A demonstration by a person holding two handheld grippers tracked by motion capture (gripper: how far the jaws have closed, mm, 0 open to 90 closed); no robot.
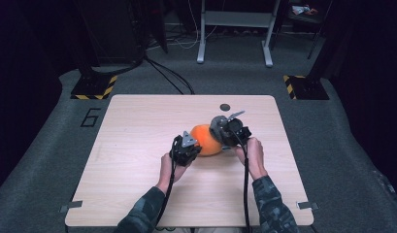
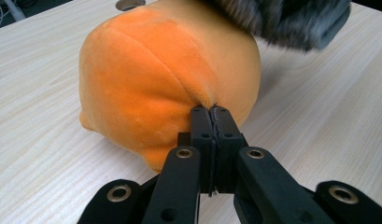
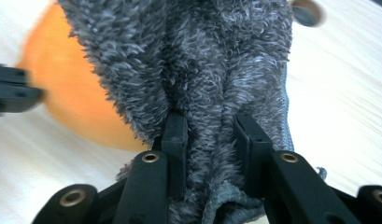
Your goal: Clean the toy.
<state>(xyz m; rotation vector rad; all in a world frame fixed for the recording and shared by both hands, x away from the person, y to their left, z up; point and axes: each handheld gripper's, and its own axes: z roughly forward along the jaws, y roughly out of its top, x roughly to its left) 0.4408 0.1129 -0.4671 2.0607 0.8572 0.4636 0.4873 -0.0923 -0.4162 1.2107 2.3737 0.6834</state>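
Observation:
An orange plush toy (image 1: 206,140) lies near the middle of the wooden table (image 1: 138,160). My left gripper (image 1: 195,145) meets it from the near left. In the left gripper view its jaws (image 2: 211,112) stand pressed together on a pinch of the orange plush (image 2: 151,84), which puckers at the tips. My right gripper (image 1: 224,132) sits at the toy's right side, shut on a fuzzy grey cloth (image 1: 218,125). In the right gripper view the grey cloth (image 3: 202,60) bunches between the two jaws (image 3: 209,123) and drapes over the orange plush (image 3: 72,98). The cloth's edge (image 2: 277,21) overhangs the toy's top.
A small dark disc (image 1: 225,107) lies on the table behind the toy. Beyond the table stand yellow-and-black striped bases (image 1: 94,87) and a white frame's legs (image 1: 202,53) on grey carpet. A person's forearms (image 1: 264,194) come in from the near edge.

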